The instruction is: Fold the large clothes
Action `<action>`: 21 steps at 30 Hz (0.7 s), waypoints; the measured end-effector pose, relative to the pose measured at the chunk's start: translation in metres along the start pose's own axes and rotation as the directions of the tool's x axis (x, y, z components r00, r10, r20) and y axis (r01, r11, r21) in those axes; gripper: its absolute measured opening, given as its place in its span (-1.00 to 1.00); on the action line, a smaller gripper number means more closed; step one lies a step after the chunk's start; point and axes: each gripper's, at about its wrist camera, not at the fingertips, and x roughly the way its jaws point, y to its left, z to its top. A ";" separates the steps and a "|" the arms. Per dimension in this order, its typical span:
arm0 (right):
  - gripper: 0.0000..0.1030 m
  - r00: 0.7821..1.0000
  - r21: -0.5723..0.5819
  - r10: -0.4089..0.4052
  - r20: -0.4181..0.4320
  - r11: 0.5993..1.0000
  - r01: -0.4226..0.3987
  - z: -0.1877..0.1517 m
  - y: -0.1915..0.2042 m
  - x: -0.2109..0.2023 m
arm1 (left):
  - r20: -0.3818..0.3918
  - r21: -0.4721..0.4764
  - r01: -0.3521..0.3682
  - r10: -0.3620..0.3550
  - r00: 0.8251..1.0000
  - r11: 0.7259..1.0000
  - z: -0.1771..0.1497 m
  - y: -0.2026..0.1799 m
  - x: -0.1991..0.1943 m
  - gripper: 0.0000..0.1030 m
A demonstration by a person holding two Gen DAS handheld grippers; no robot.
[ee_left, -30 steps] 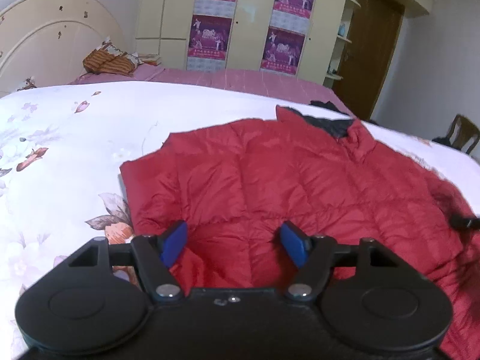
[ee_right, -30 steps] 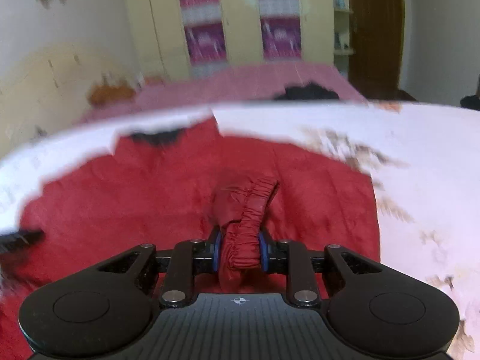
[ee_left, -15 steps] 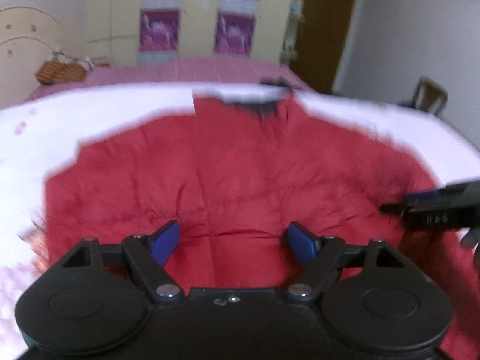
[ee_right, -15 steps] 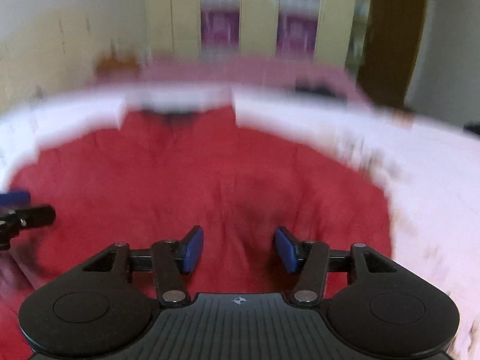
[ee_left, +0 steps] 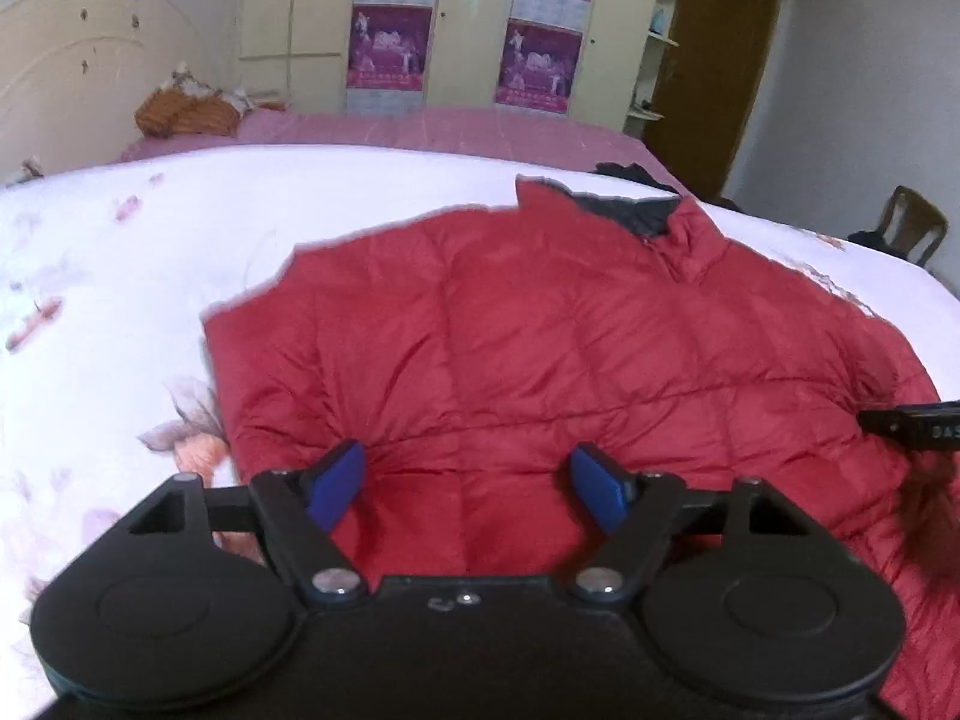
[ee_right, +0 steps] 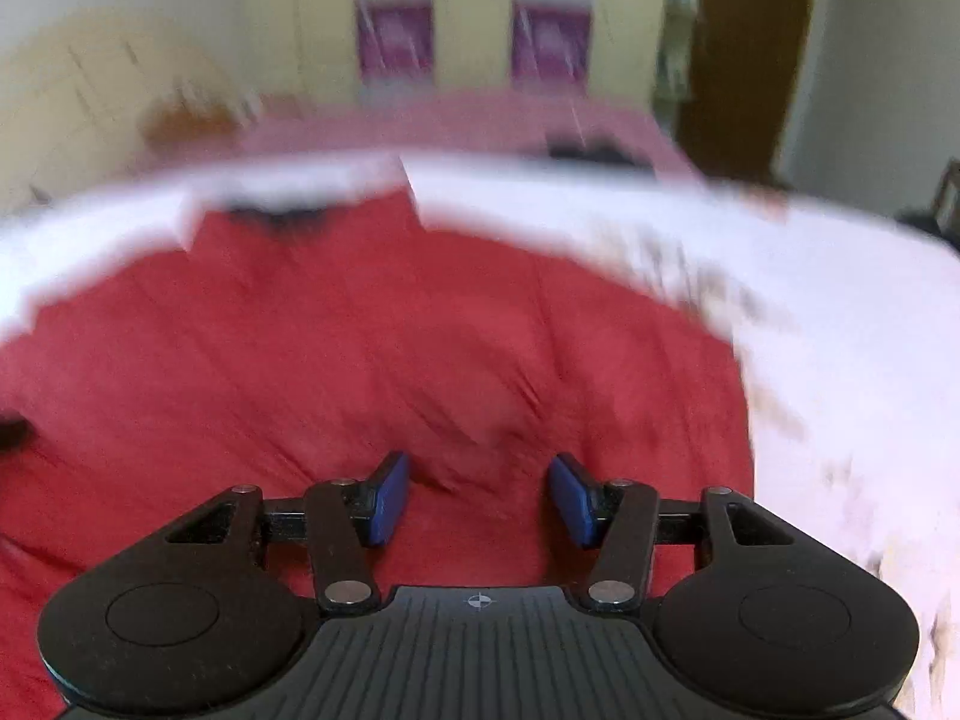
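jacket: red quilted down jacket (ee_left: 540,360) is lying spread flat on the bed, collar pointing away from you, dark lining (ee_left: 630,213) showing at the neck; sleeves aren't sticking out at either side, edges are looking squared off

bed: white floral bedspread (ee_left: 120,276) is sitting under the jacket, pink sheet (ee_left: 420,126) is showing beyond it

left gripper (ee_left: 468,483): you're holding it over the near hem on the jacket's left part, angled down; jaws are standing wide apart, blue pads (ee_left: 333,483) aren't pressing any fabric, only flat jacket is showing between them; jaws have just been widening, then easing back a touch

right gripper (ee_right: 477,498): you're holding it over the near right part of the jacket, angled down; jaws are standing apart with nothing clamped; they have just been opening; its black tip is poking into the left wrist view at the right edge, over the jacket's right side

contact: can't tell whether either set of fingertips is touching the fabric

right wrist view: it's blurring, so jacket detail there isn't readable; red fabric is filling the middle, white bedspread is wrapping around its right

background: cream wardrobe (ee_left: 462,18) with purple posters (ee_left: 387,48), brown door (ee_left: 714,60), wooden chair (ee_left: 912,228) at far right, an orange bundle (ee_left: 183,111) on the pink sheet by the headboard
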 end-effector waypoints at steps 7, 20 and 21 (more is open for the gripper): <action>0.04 0.994 0.039 0.016 0.108 0.999 -0.021 -0.010 -0.007 -0.062 | 0.067 0.024 -0.008 0.006 0.998 1.000 -0.010 -0.005 -0.043 0.87; 0.60 0.993 0.150 0.098 0.063 0.983 -0.106 -0.110 -0.063 -0.156 | -0.070 -0.035 -0.051 0.048 0.996 0.998 -0.113 0.023 -0.146 0.55; 0.60 0.993 0.155 0.101 0.060 0.982 -0.110 -0.117 -0.069 -0.161 | -0.075 -0.052 -0.056 0.052 0.996 0.997 -0.120 0.025 -0.154 0.52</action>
